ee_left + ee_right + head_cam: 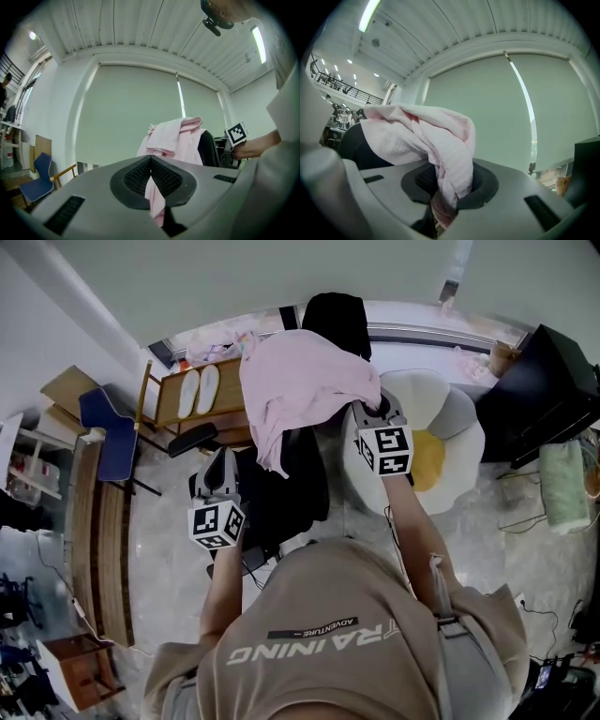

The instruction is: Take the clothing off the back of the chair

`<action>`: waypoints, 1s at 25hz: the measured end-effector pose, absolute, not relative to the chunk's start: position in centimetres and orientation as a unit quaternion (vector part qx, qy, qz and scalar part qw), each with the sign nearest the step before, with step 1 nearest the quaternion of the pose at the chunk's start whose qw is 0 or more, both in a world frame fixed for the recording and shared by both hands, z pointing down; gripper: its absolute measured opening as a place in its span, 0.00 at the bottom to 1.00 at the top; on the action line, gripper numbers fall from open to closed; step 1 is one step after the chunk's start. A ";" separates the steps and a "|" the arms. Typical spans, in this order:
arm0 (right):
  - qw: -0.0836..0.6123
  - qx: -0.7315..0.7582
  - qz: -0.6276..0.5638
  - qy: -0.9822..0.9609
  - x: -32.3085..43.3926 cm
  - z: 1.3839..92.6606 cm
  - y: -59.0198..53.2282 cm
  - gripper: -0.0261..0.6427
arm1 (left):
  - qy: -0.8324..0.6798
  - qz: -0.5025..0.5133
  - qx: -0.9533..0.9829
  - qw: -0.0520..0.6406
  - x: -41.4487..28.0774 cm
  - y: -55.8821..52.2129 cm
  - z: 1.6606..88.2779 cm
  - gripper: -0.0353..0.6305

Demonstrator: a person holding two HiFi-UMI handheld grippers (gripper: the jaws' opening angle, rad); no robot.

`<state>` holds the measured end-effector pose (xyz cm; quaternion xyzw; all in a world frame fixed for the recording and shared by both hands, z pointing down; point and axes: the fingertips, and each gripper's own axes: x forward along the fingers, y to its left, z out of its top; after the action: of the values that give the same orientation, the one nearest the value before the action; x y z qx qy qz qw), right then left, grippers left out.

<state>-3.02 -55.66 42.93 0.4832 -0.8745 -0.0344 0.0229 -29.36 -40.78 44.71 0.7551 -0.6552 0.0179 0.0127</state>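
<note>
A pink garment (300,381) is draped over the top of a black office chair (291,488). My right gripper (367,411) holds the garment's right edge, with pink cloth bunched between its pads. In the right gripper view the cloth (417,131) rises from the gripper (447,187) and arches left over the chair back (356,150). My left gripper (222,460) hangs lower, left of the chair, apart from the cloth. Its jaws (150,161) meet at the tips, and the garment (176,138) on the chair (208,150) stands ahead of them, showing through the slit below.
A blue chair (108,432) and a wooden bench (178,399) with white slippers stand left of the office chair. To its right sits a white and yellow egg-shaped cushion (455,442), then a black cabinet (544,390). A wooden table (98,549) runs along the left.
</note>
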 end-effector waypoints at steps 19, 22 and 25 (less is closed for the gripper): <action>-0.055 0.442 -0.060 -0.894 -2.2 38.0 -48.1 0.17 | -0.673 0.033 0.739 0.013 -27.2 -34.0 44.6 0.07; -0.063 0.447 -0.055 -0.891 -1.7 37.1 -46.1 0.17 | -0.662 0.018 0.749 0.017 -26.7 -32.9 44.8 0.07; -0.066 0.462 -0.049 -0.883 -1.3 36.7 -43.5 0.17 | -0.645 0.013 0.764 0.016 -26.4 -30.8 45.0 0.07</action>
<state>-1.31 -43.53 36.73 0.4620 -0.8830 -0.0495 -0.0662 -26.37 -30.81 44.99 0.7643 -0.6445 0.0135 0.0163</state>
